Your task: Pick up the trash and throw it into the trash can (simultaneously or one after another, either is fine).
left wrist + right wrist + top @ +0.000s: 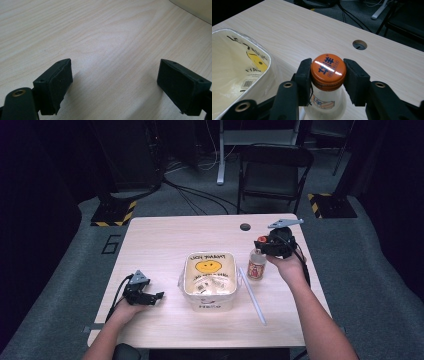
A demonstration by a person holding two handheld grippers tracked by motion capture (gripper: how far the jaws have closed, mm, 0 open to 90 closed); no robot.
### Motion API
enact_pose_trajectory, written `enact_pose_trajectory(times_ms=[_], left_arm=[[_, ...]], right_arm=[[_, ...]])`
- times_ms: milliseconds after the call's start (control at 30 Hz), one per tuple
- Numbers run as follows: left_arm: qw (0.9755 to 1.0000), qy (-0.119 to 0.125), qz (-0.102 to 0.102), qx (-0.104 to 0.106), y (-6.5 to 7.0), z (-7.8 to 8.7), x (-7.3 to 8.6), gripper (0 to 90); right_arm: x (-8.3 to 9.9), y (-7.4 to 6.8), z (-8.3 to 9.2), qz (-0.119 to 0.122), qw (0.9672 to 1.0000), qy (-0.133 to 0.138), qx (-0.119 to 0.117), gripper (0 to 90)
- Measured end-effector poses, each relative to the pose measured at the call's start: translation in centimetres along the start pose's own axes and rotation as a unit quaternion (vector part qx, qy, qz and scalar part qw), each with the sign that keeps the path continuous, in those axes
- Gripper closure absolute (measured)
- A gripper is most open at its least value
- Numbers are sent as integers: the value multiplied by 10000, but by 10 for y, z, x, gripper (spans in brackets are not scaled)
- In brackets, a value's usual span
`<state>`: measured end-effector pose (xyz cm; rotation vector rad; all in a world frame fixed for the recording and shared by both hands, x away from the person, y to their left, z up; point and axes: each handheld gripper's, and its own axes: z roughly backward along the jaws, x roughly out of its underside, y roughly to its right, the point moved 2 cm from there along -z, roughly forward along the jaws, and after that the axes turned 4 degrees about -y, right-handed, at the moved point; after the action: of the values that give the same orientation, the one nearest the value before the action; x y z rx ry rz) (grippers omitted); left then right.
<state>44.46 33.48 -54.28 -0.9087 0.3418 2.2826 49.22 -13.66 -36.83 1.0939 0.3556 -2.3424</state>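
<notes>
On the worktop, a bag-lined tub sits at centre, a drinking straw lying just to its right and a capped bottle standing beyond the straw's far end. The right tongs close on either side of the bottle's cap. The left tongs rest left of the tub, jaws spread over bare worktop. A cable hole lies behind the bottle; a folding chair stands behind the worktop.
</notes>
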Motion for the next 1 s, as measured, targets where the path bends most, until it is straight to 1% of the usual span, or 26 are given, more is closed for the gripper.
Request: enact_pose_trajectory(times_ms=[267, 500, 533, 600, 700, 800, 900, 1000], left_arm=[[10000, 15, 13, 7, 0, 0, 0, 128], [10000, 16, 15, 6, 0, 0, 0, 128], [10000, 15, 14, 5, 0, 0, 0, 128], [10000, 17, 14, 5, 0, 0, 0, 128], [10000, 18, 15, 5, 0, 0, 0, 128], [10000, 16, 13, 5, 0, 0, 0, 128], [10000, 16, 14, 4, 0, 0, 0, 128], [10000, 16, 16, 5, 0, 0, 0, 128]], right_arm=[[-4, -1, -1, 53, 10000, -21, 36, 617], [-5, -3, 1, 102, 9999, -72, 10, 618], [-7, -3, 3, 136, 9999, -28, 1, 618], [-8, -4, 4, 97, 9999, -34, -14, 618], [-12, -6, 9, 122, 9999, 8, -30, 618], [-17, -9, 15, 205, 9998, 56, -61, 618], [-19, -11, 18, 227, 9997, 73, -72, 618], [-22, -13, 22, 297, 9995, 112, -90, 618]])
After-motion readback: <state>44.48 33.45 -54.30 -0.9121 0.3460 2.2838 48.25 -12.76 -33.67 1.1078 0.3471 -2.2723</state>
